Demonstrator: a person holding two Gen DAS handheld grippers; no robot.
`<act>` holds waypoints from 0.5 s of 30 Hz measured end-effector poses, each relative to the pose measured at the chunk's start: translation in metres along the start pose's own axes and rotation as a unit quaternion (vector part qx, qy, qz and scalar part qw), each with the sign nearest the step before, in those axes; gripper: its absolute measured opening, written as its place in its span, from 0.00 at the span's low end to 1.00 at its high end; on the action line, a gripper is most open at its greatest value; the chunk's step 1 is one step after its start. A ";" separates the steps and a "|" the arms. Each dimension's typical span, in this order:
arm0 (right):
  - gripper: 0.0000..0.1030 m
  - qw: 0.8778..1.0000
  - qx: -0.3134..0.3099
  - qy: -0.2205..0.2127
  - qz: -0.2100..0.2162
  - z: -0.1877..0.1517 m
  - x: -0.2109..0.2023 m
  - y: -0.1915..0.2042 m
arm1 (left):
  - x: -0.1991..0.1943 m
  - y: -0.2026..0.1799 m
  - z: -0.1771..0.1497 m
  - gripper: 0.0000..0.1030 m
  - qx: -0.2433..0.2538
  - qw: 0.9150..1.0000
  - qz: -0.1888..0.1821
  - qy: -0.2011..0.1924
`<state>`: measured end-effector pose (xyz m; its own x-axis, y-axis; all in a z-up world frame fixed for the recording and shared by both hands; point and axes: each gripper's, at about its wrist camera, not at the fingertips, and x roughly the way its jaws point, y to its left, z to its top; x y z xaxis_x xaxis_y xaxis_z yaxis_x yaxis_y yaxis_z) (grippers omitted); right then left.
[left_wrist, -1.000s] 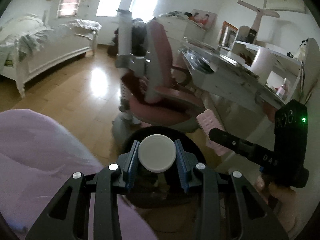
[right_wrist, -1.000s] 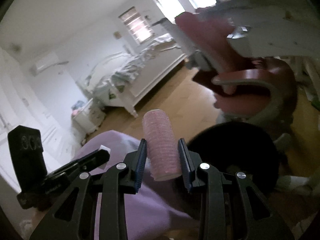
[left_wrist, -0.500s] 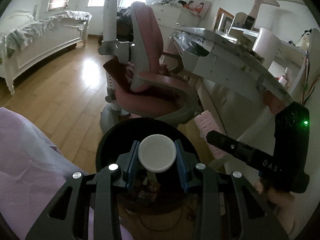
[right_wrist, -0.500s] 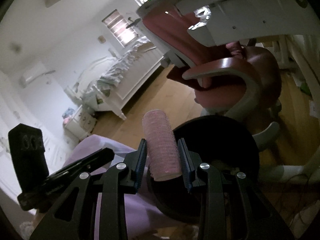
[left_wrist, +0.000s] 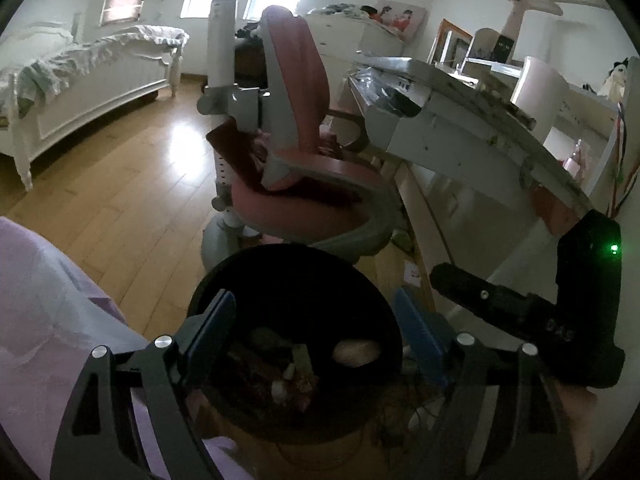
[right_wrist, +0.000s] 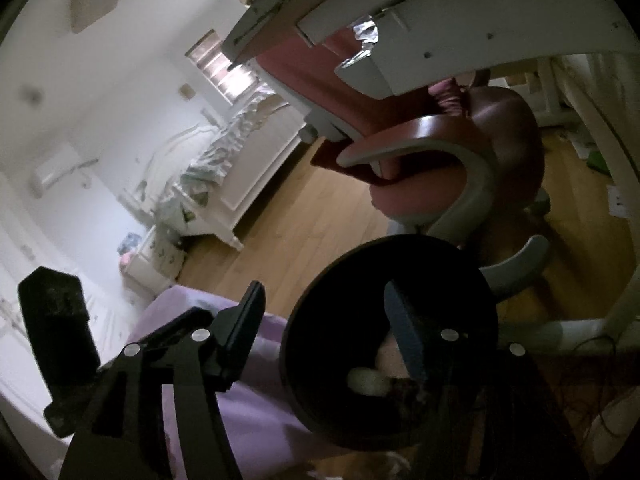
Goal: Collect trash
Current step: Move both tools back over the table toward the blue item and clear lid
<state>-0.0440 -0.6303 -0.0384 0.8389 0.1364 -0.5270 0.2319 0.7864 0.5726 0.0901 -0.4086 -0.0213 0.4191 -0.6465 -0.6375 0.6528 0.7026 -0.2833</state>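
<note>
Both tongs spread apart, nothing gripped. Left tongs hang over the black bin, pads either side of its mouth. Right tongs over the same bin from the other side. Trash sits in the bin: a pale rounded piece, mixed scraps; right view shows a whitish lump at the bottom. Bin stands on the wood floor just in front of the pink chair, below the tabletop edge.

A home bedroom: white bed, pink desk chair, desk
</note>
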 end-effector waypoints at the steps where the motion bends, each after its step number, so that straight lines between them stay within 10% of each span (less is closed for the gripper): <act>1: 0.61 1.000 0.000 0.001 0.000 -0.001 0.000 0.001 | -0.002 0.002 0.000 0.79 -0.003 1.000 0.001 -0.001; 15: 0.62 0.988 -0.108 0.092 0.067 -0.041 0.035 0.098 | -0.128 0.086 -0.044 0.79 -0.070 0.989 0.116 -0.053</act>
<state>-0.0124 -0.5238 -0.0262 0.7470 0.3386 -0.5722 -0.0011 0.8612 0.5083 0.0651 -0.2529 0.0046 0.6171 -0.4848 -0.6198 0.4402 0.8656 -0.2387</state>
